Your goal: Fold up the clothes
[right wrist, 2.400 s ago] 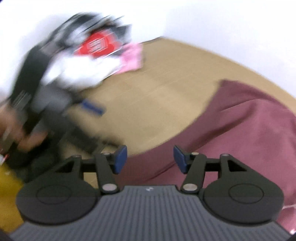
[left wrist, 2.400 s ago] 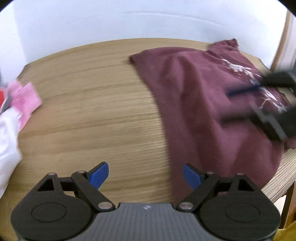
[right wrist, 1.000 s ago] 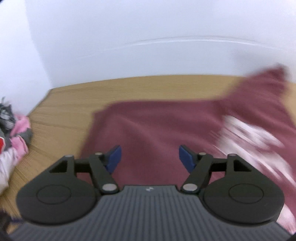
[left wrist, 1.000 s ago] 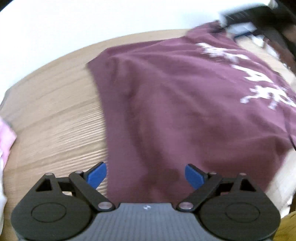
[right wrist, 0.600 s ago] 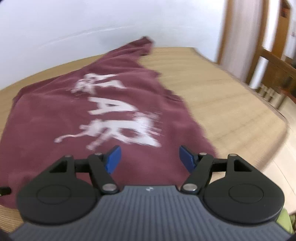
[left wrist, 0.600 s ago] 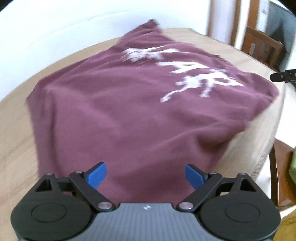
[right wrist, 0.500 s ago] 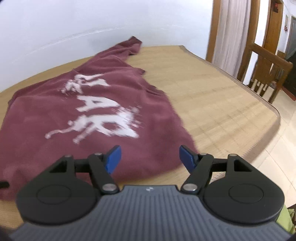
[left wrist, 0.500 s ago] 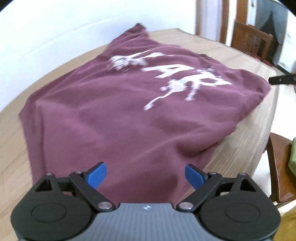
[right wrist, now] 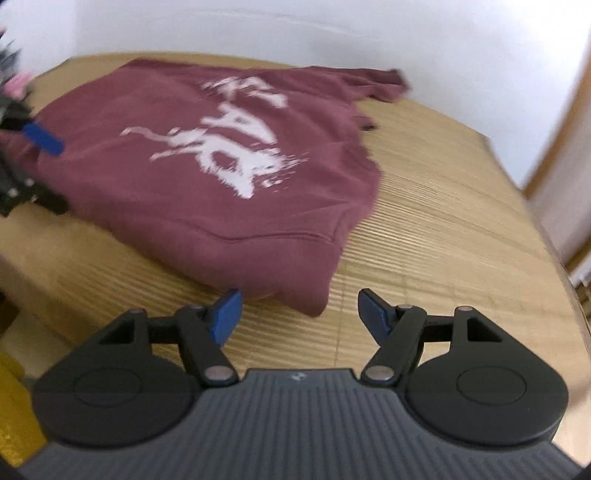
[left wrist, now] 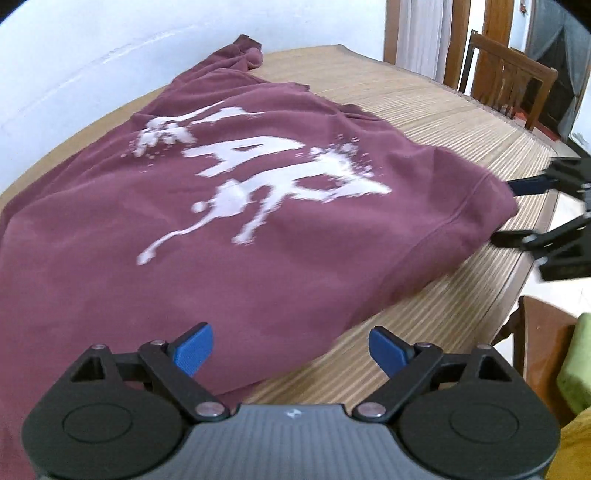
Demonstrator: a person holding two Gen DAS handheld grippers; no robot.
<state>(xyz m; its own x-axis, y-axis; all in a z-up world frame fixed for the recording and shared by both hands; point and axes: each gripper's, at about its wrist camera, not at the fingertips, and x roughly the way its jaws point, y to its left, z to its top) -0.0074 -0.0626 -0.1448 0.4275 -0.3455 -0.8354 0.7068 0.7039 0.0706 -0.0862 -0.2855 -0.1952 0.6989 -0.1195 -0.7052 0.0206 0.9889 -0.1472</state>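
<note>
on wooden table (left wrist: pixel 461 122) – maroon sweatshirt (left wrist: pixel 258 221) spread flat; left gripper (left wrist: pixel 291 347), right gripper (right wrist: pixel 299 314) gaping – empty

— Premises type?
— Domestic room: wooden dining table (left wrist: pixel 461 122), wooden chair (left wrist: pixel 511 83) beside it, wood-framed doorway (left wrist: pixel 493 33), plain white wall (right wrist: pixel 332 40), tiled floor.

A maroon sweatshirt (left wrist: pixel 229 206) lies spread flat on the wooden table (left wrist: pixel 458 122), its splashy white print (left wrist: pixel 258 177) facing up. The ribbed hem corner (right wrist: pixel 306 295) sits near the table's front edge; a bunched sleeve (left wrist: pixel 243 55) reaches toward the wall.
</note>
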